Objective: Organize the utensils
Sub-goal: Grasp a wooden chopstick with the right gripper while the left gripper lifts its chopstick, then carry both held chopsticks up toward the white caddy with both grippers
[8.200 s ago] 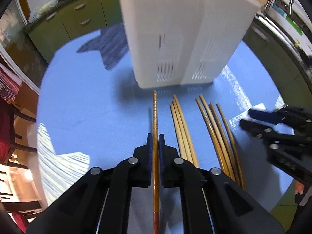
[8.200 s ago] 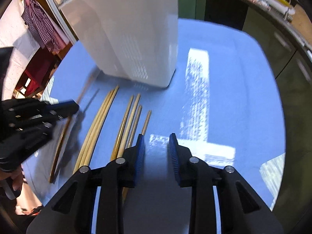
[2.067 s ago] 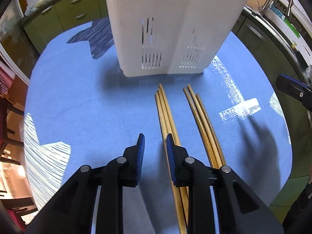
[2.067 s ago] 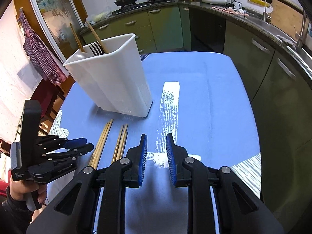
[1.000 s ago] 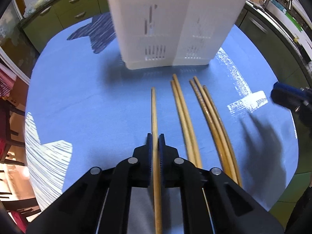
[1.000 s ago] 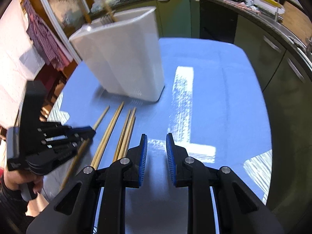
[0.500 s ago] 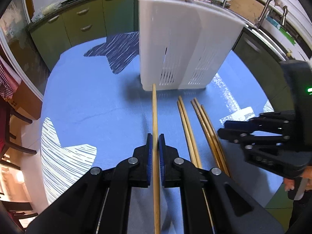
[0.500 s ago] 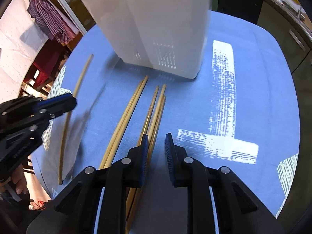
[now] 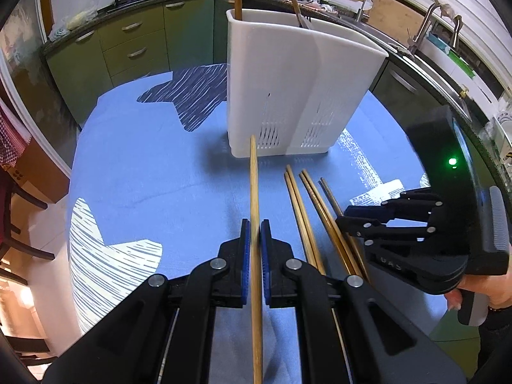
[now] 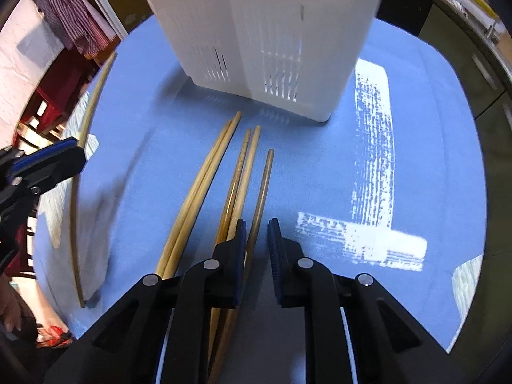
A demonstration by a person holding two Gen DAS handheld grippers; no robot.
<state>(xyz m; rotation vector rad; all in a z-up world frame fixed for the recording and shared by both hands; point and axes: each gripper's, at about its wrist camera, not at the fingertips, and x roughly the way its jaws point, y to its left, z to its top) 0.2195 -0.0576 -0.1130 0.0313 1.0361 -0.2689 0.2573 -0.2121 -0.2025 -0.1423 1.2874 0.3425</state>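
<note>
My left gripper (image 9: 255, 235) is shut on a wooden chopstick (image 9: 253, 188) and holds it above the blue tablecloth, its tip pointing at the white utensil holder (image 9: 288, 80). The holder has two chopsticks standing in it. Several more chopsticks (image 9: 307, 211) lie on the cloth to the right. My right gripper (image 10: 257, 236) is open, low over these chopsticks (image 10: 204, 185), its jaws around the rightmost chopstick (image 10: 260, 198). The right gripper also shows in the left wrist view (image 9: 345, 219). The left gripper (image 10: 48, 160) with its chopstick (image 10: 86, 140) shows at the left of the right wrist view.
The round table's blue cloth (image 9: 144, 160) has sunlit patches. Green kitchen cabinets (image 9: 128, 48) and a counter with pots stand behind. A sink and tap (image 9: 428, 22) are at the back right. Chairs and a checked cloth (image 10: 64, 16) are beyond the table's left edge.
My left gripper closed on a chopstick and lifted it off the cloth. My right gripper came down over the rightmost chopstick.
</note>
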